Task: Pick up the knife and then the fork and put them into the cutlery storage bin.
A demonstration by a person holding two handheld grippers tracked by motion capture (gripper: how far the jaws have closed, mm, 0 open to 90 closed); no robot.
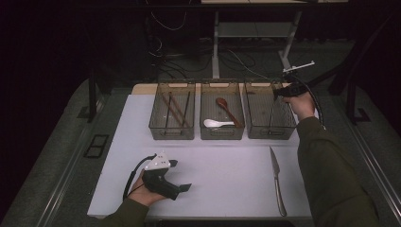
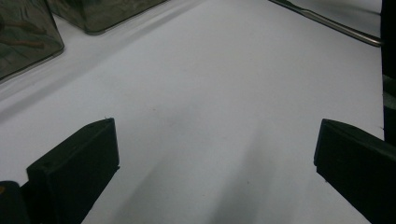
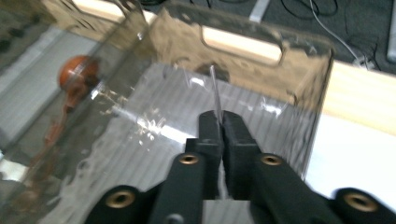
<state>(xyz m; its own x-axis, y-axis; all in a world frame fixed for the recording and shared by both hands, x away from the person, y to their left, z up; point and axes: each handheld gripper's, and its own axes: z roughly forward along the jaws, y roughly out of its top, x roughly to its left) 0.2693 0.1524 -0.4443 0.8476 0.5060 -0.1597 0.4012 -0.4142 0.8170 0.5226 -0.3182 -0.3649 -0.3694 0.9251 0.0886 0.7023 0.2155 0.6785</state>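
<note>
Knife [image 1: 277, 179] before three bins [image 1: 221, 113]

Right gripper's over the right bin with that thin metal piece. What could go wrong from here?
1. The right gripper pinches the thin metal piece near its edge only; it may slip or twist.
2. It could catch the right bin wall.
3. The knife lies near the sleeve; a sweep might knock it.

Table: we see a white table [image 1: 222, 175].
Far edge: three clear bins [image 1: 221, 134] side by side.
Near right corner: a knife [image 1: 277, 177].
</note>
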